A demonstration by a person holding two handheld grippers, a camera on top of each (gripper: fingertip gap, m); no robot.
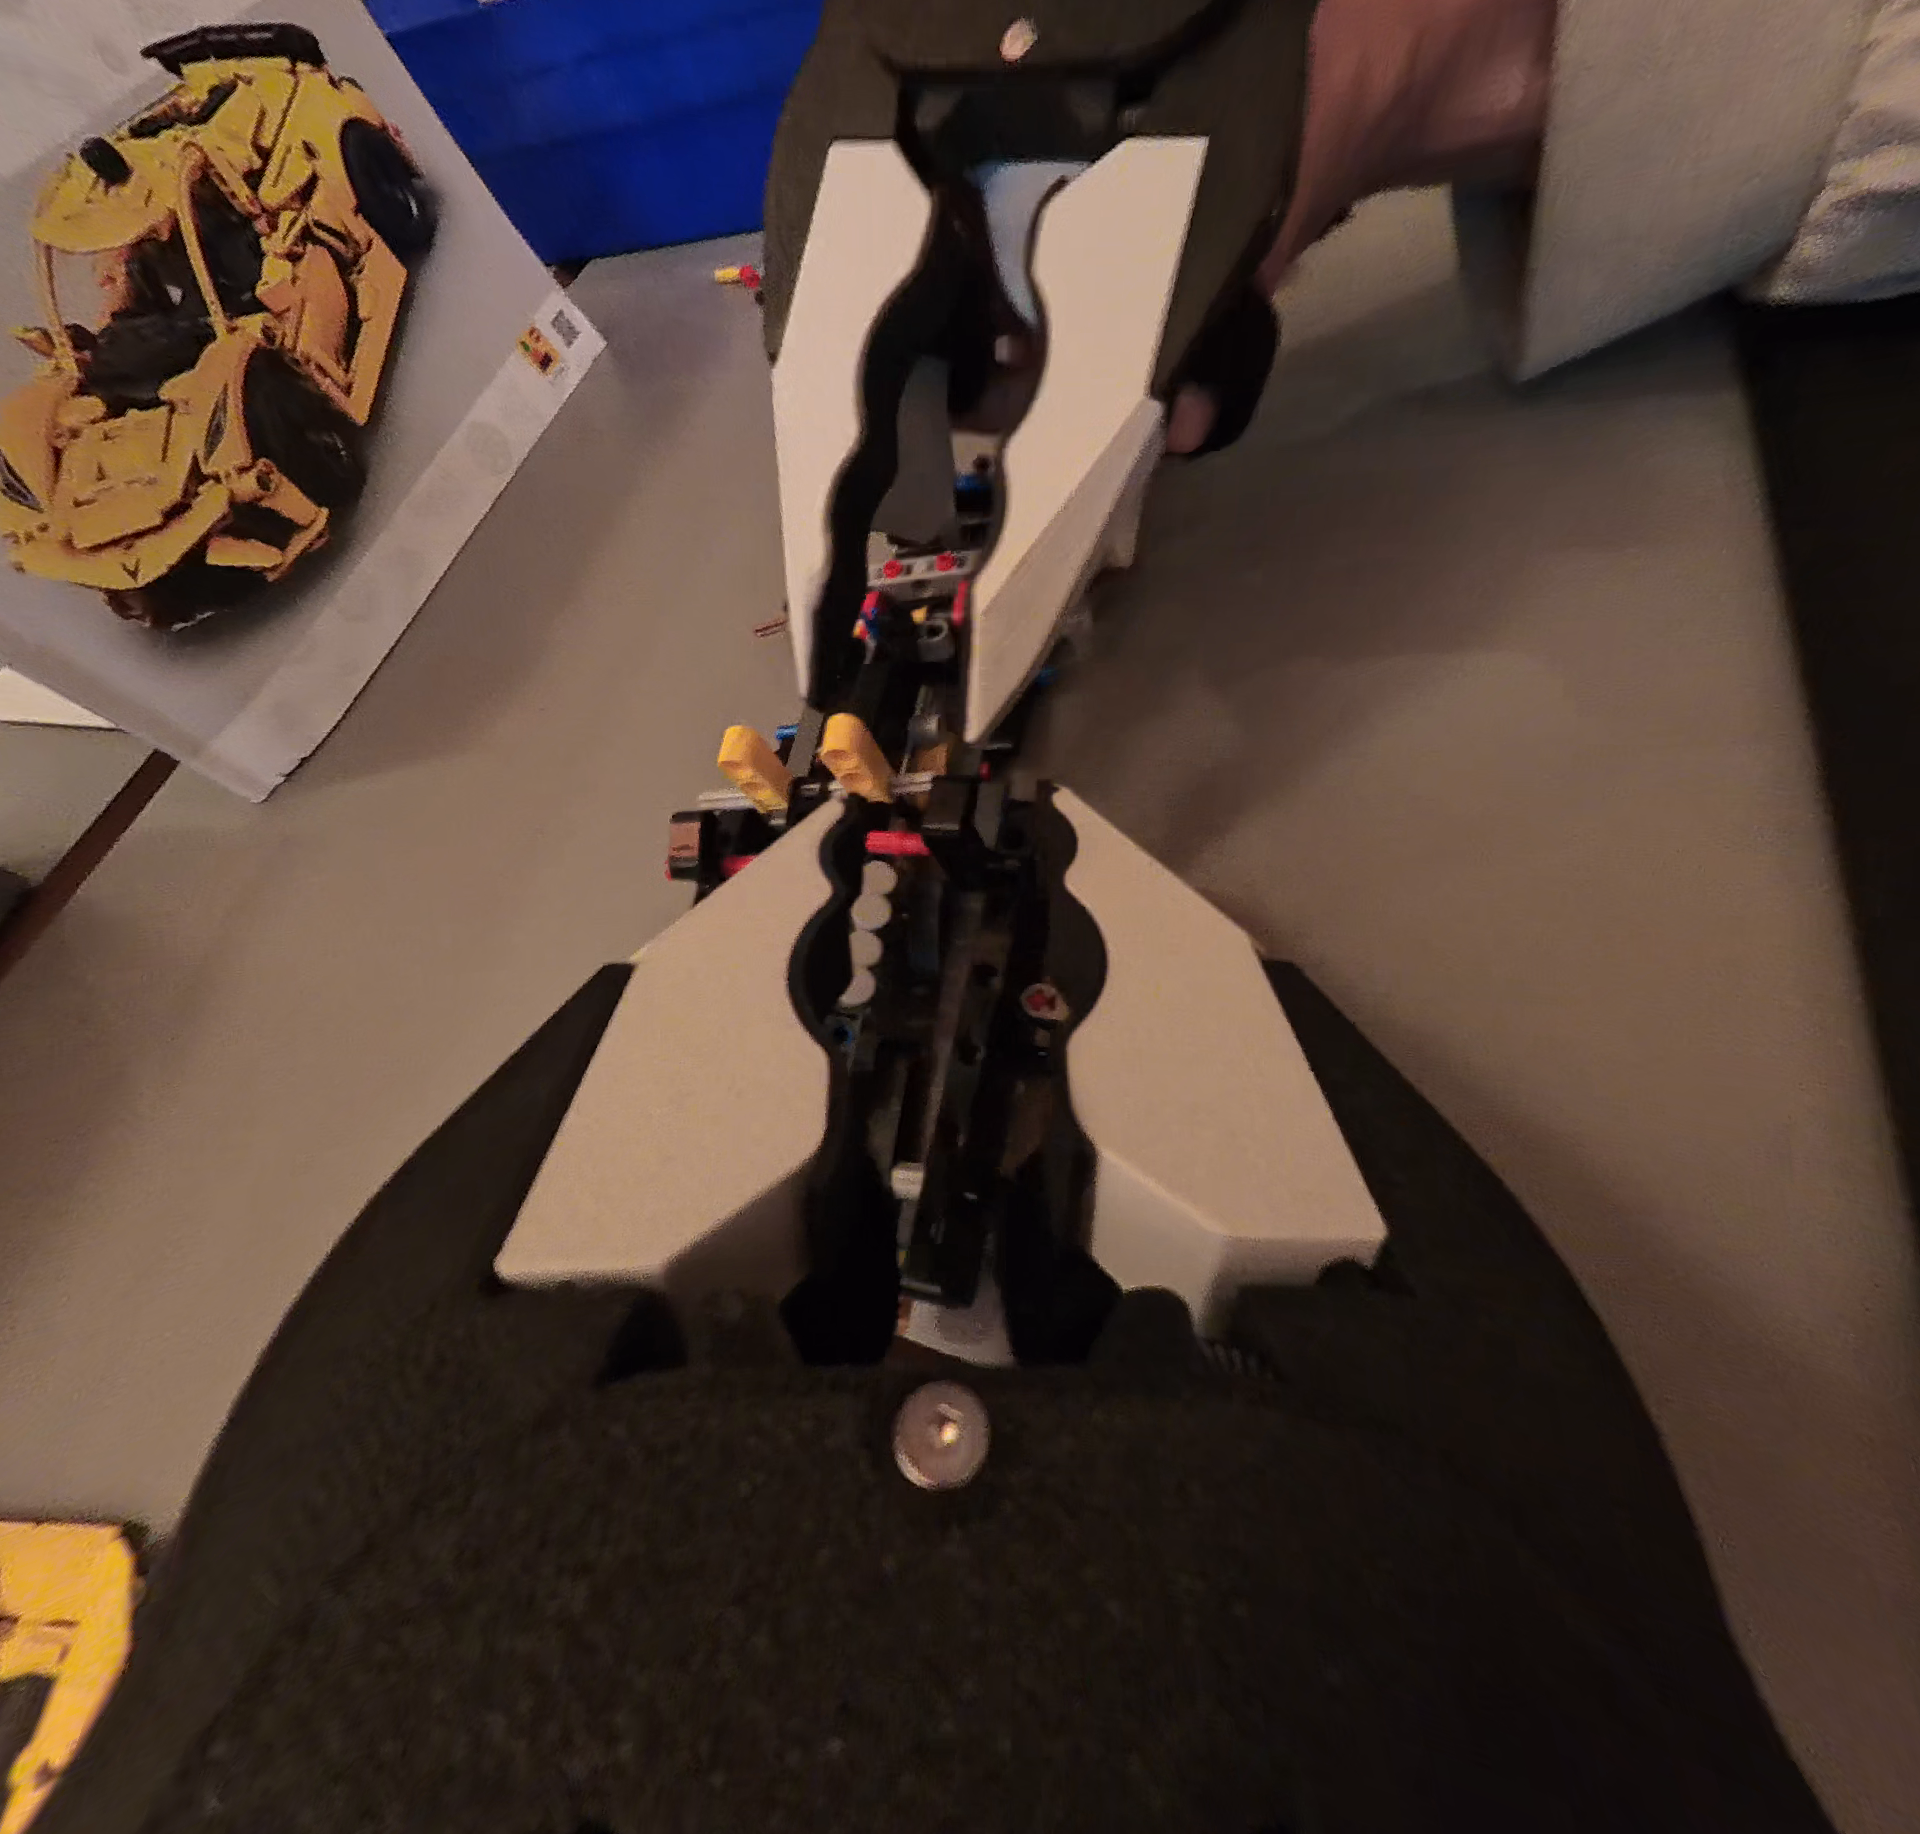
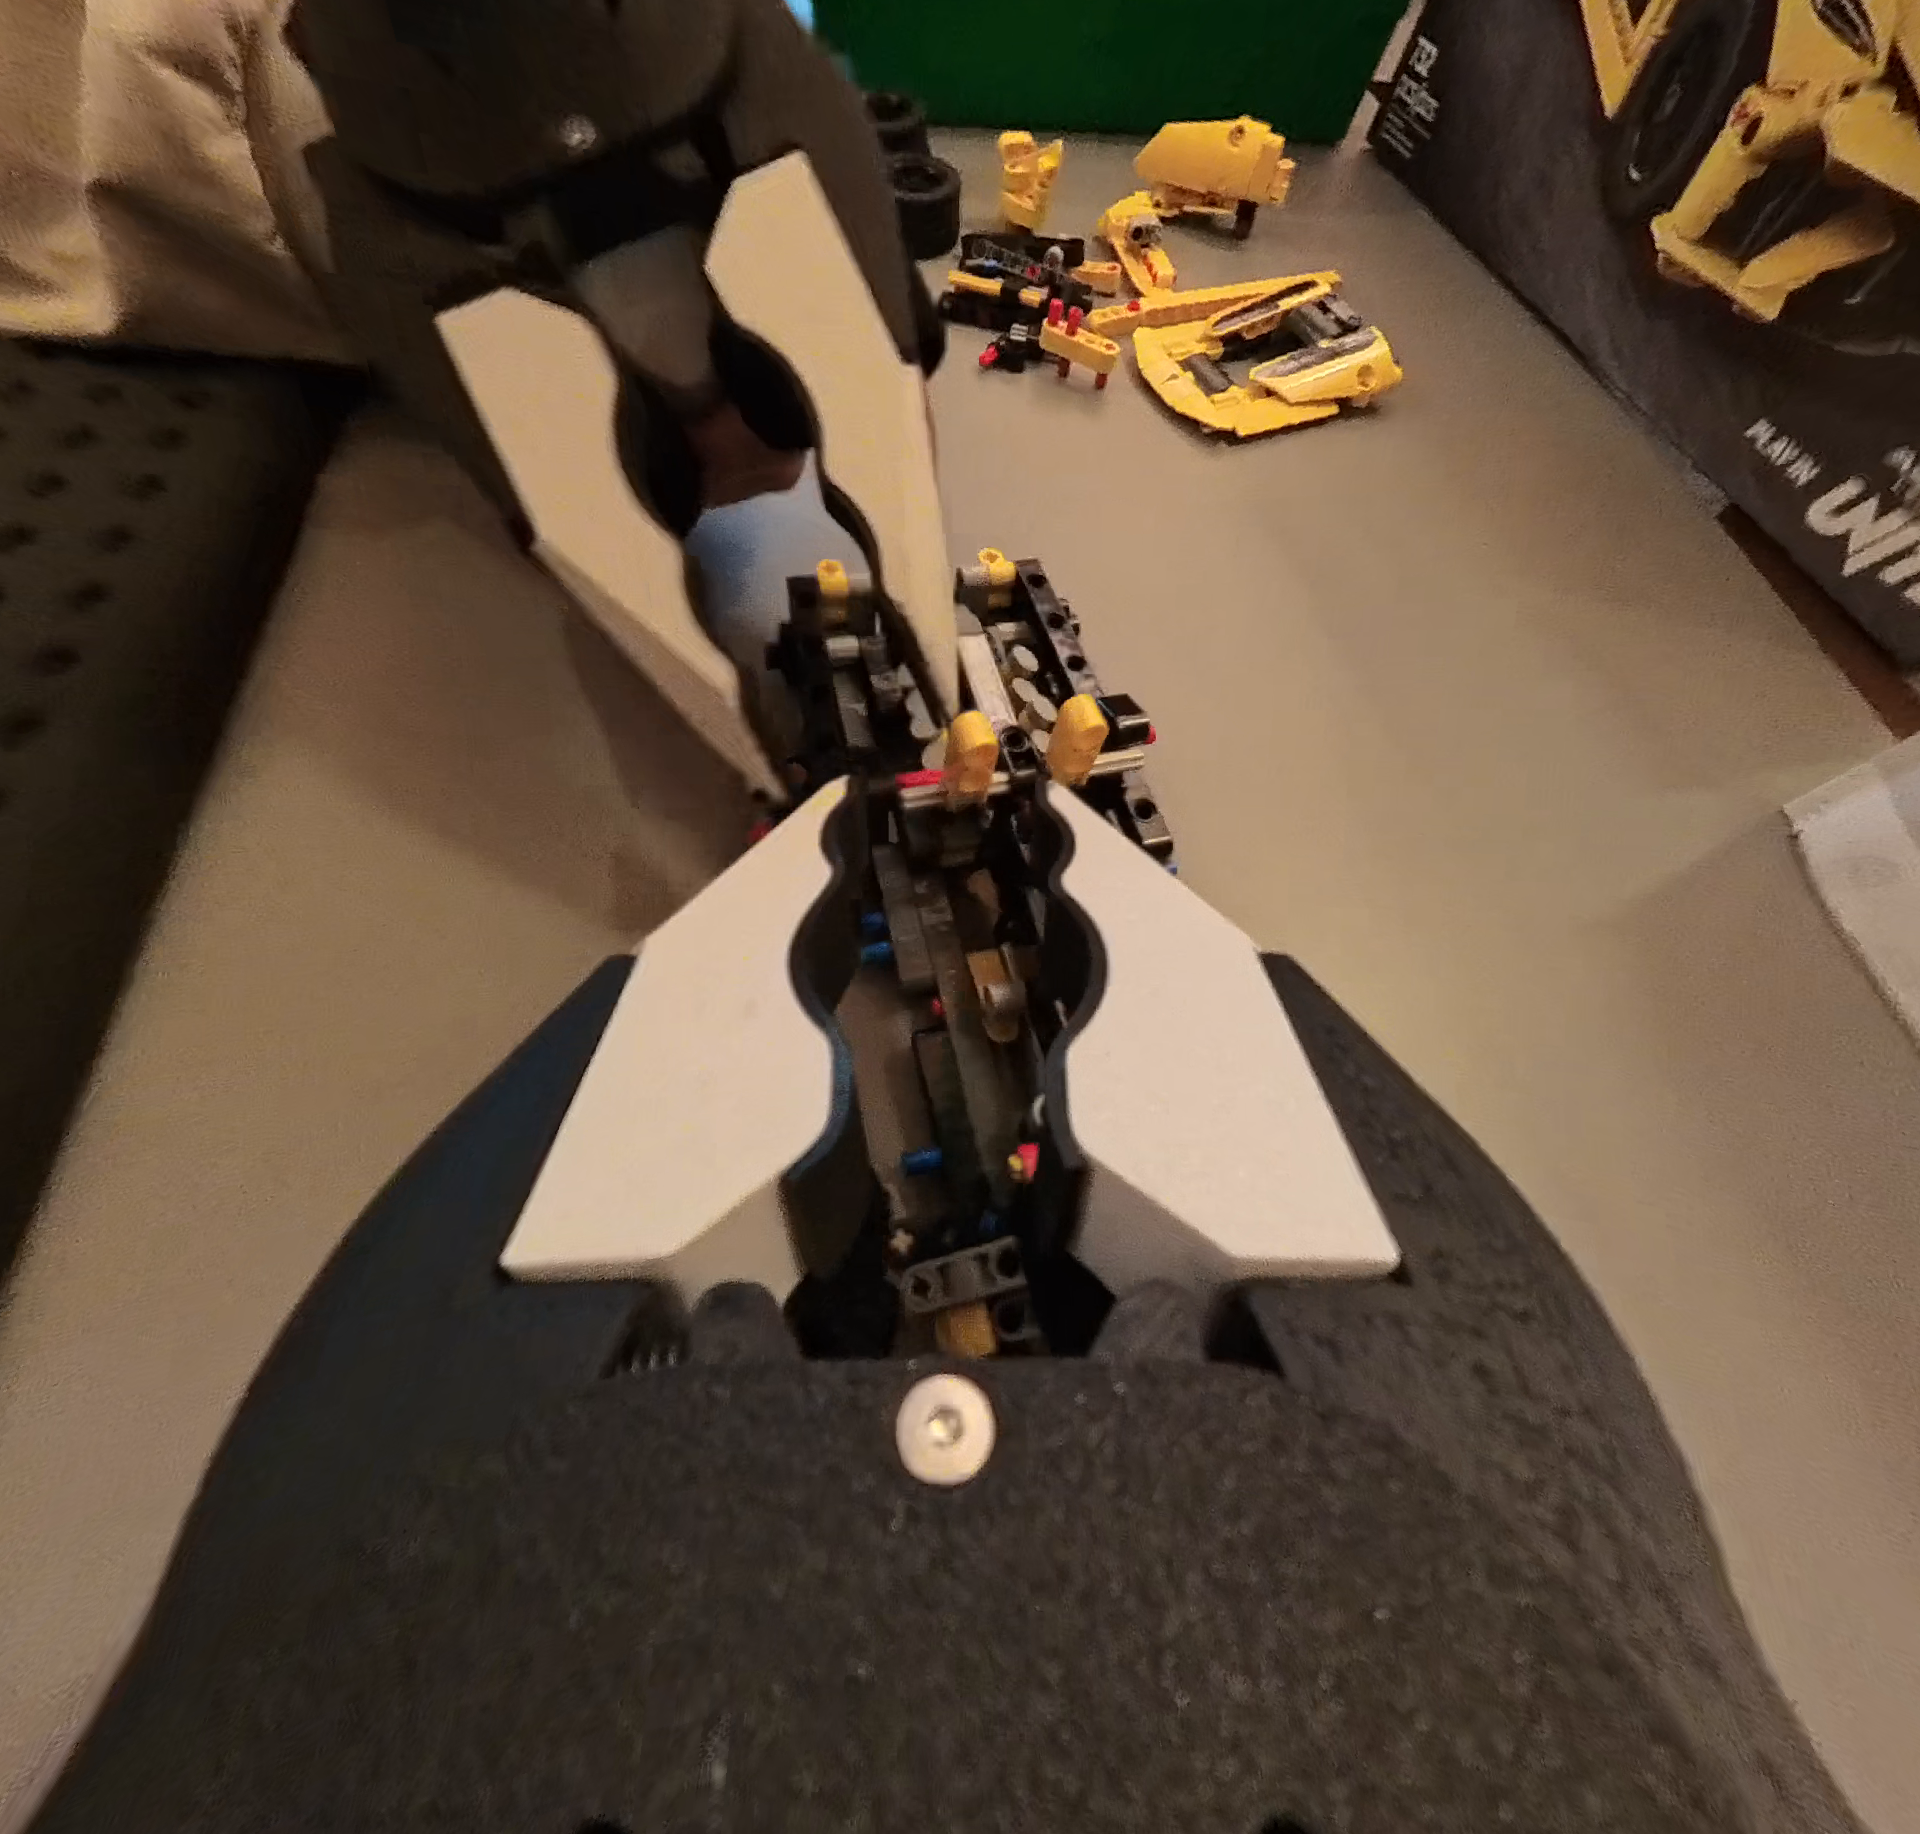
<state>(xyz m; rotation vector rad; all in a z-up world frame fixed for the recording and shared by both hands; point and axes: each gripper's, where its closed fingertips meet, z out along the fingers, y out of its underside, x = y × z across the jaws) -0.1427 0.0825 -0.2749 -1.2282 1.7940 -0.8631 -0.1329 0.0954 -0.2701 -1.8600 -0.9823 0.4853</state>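
Both grippers grip one black brick-built chassis [image 1: 940,828] at frame centre, lifted just above the grey table [image 1: 1455,849]. Left gripper [image 1: 940,818] has fingers closed on the near end w/ the beam running down between the pads; right gripper [image 1: 904,704], coming from the top of the left view, is clamped on the far end. Judgement: keep both grips level & square, no twisting, or the pinned beams pop apart. Yellow connectors [image 2: 1023,745] sit on the cross axle between the tips. Loose yellow body panels [image 2: 1257,361] upper right of right view, product box [image 1: 208,330] upper left of left view
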